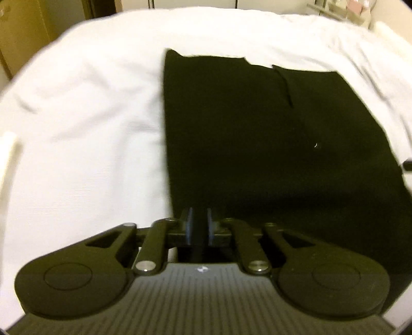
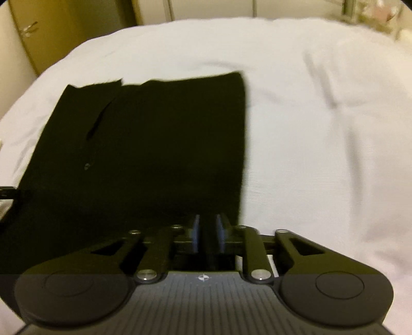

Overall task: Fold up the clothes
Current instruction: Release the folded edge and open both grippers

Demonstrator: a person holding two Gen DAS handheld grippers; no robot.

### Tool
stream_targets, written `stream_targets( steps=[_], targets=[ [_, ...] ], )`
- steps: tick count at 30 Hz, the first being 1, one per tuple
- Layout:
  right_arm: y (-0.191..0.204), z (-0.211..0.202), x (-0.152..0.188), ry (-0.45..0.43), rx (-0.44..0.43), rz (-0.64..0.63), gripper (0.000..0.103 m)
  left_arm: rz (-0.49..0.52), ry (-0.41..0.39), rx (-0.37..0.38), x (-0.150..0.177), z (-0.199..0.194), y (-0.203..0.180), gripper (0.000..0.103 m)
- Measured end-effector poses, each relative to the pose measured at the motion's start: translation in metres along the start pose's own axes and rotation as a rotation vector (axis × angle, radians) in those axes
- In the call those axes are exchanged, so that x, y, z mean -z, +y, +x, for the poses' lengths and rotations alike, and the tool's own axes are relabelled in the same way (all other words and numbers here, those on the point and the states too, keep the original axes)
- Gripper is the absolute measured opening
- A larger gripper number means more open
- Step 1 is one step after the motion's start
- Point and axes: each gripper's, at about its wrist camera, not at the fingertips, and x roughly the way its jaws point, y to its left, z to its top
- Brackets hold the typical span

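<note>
A black garment (image 1: 257, 141) (image 2: 154, 141) lies flat and folded on a white bed sheet (image 1: 90, 128) (image 2: 322, 154), with a slit or seam running down from its far edge. My left gripper (image 1: 199, 210) sits at the garment's near left corner, its pads close together and shut. Whether it pinches cloth is lost in the black. My right gripper (image 2: 207, 216) is at the near right corner, with its pads a little apart over the dark cloth. I cannot tell if fabric lies between them.
A wooden cabinet (image 1: 25, 31) (image 2: 64, 25) stands past the bed's far left. Blurred clutter (image 1: 355, 10) sits at the far right. A pale object (image 1: 7, 154) lies at the sheet's left edge. A dark part of the other gripper (image 2: 7, 193) shows at the frame's edge.
</note>
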Motion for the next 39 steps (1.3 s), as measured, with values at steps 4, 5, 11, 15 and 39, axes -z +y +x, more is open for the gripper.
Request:
stream_targets(
  steps=[4, 5, 11, 15, 39],
  targets=[
    [0.013, -0.044, 0.033, 0.012, -0.050, 0.003, 0.024, 0.095, -0.011, 0.001, 0.037, -0.055, -0.026, 0.009],
    [0.020, -0.052, 0.044, 0.025, -0.064, -0.007, 0.025, 0.100, -0.010, 0.013, 0.047, -0.064, -0.033, 0.009],
    [0.040, -0.032, 0.104, 0.164, 0.002, -0.057, 0.032, 0.123, 0.111, -0.024, 0.094, -0.043, -0.075, 0.011],
    [0.035, -0.040, 0.095, 0.179, 0.007, 0.006, 0.033, 0.074, 0.157, -0.047, 0.079, -0.050, -0.075, 0.011],
    [0.039, -0.094, 0.097, 0.266, 0.037, 0.162, 0.080, -0.025, 0.377, -0.149, 0.074, -0.094, -0.145, 0.028]
  ],
)
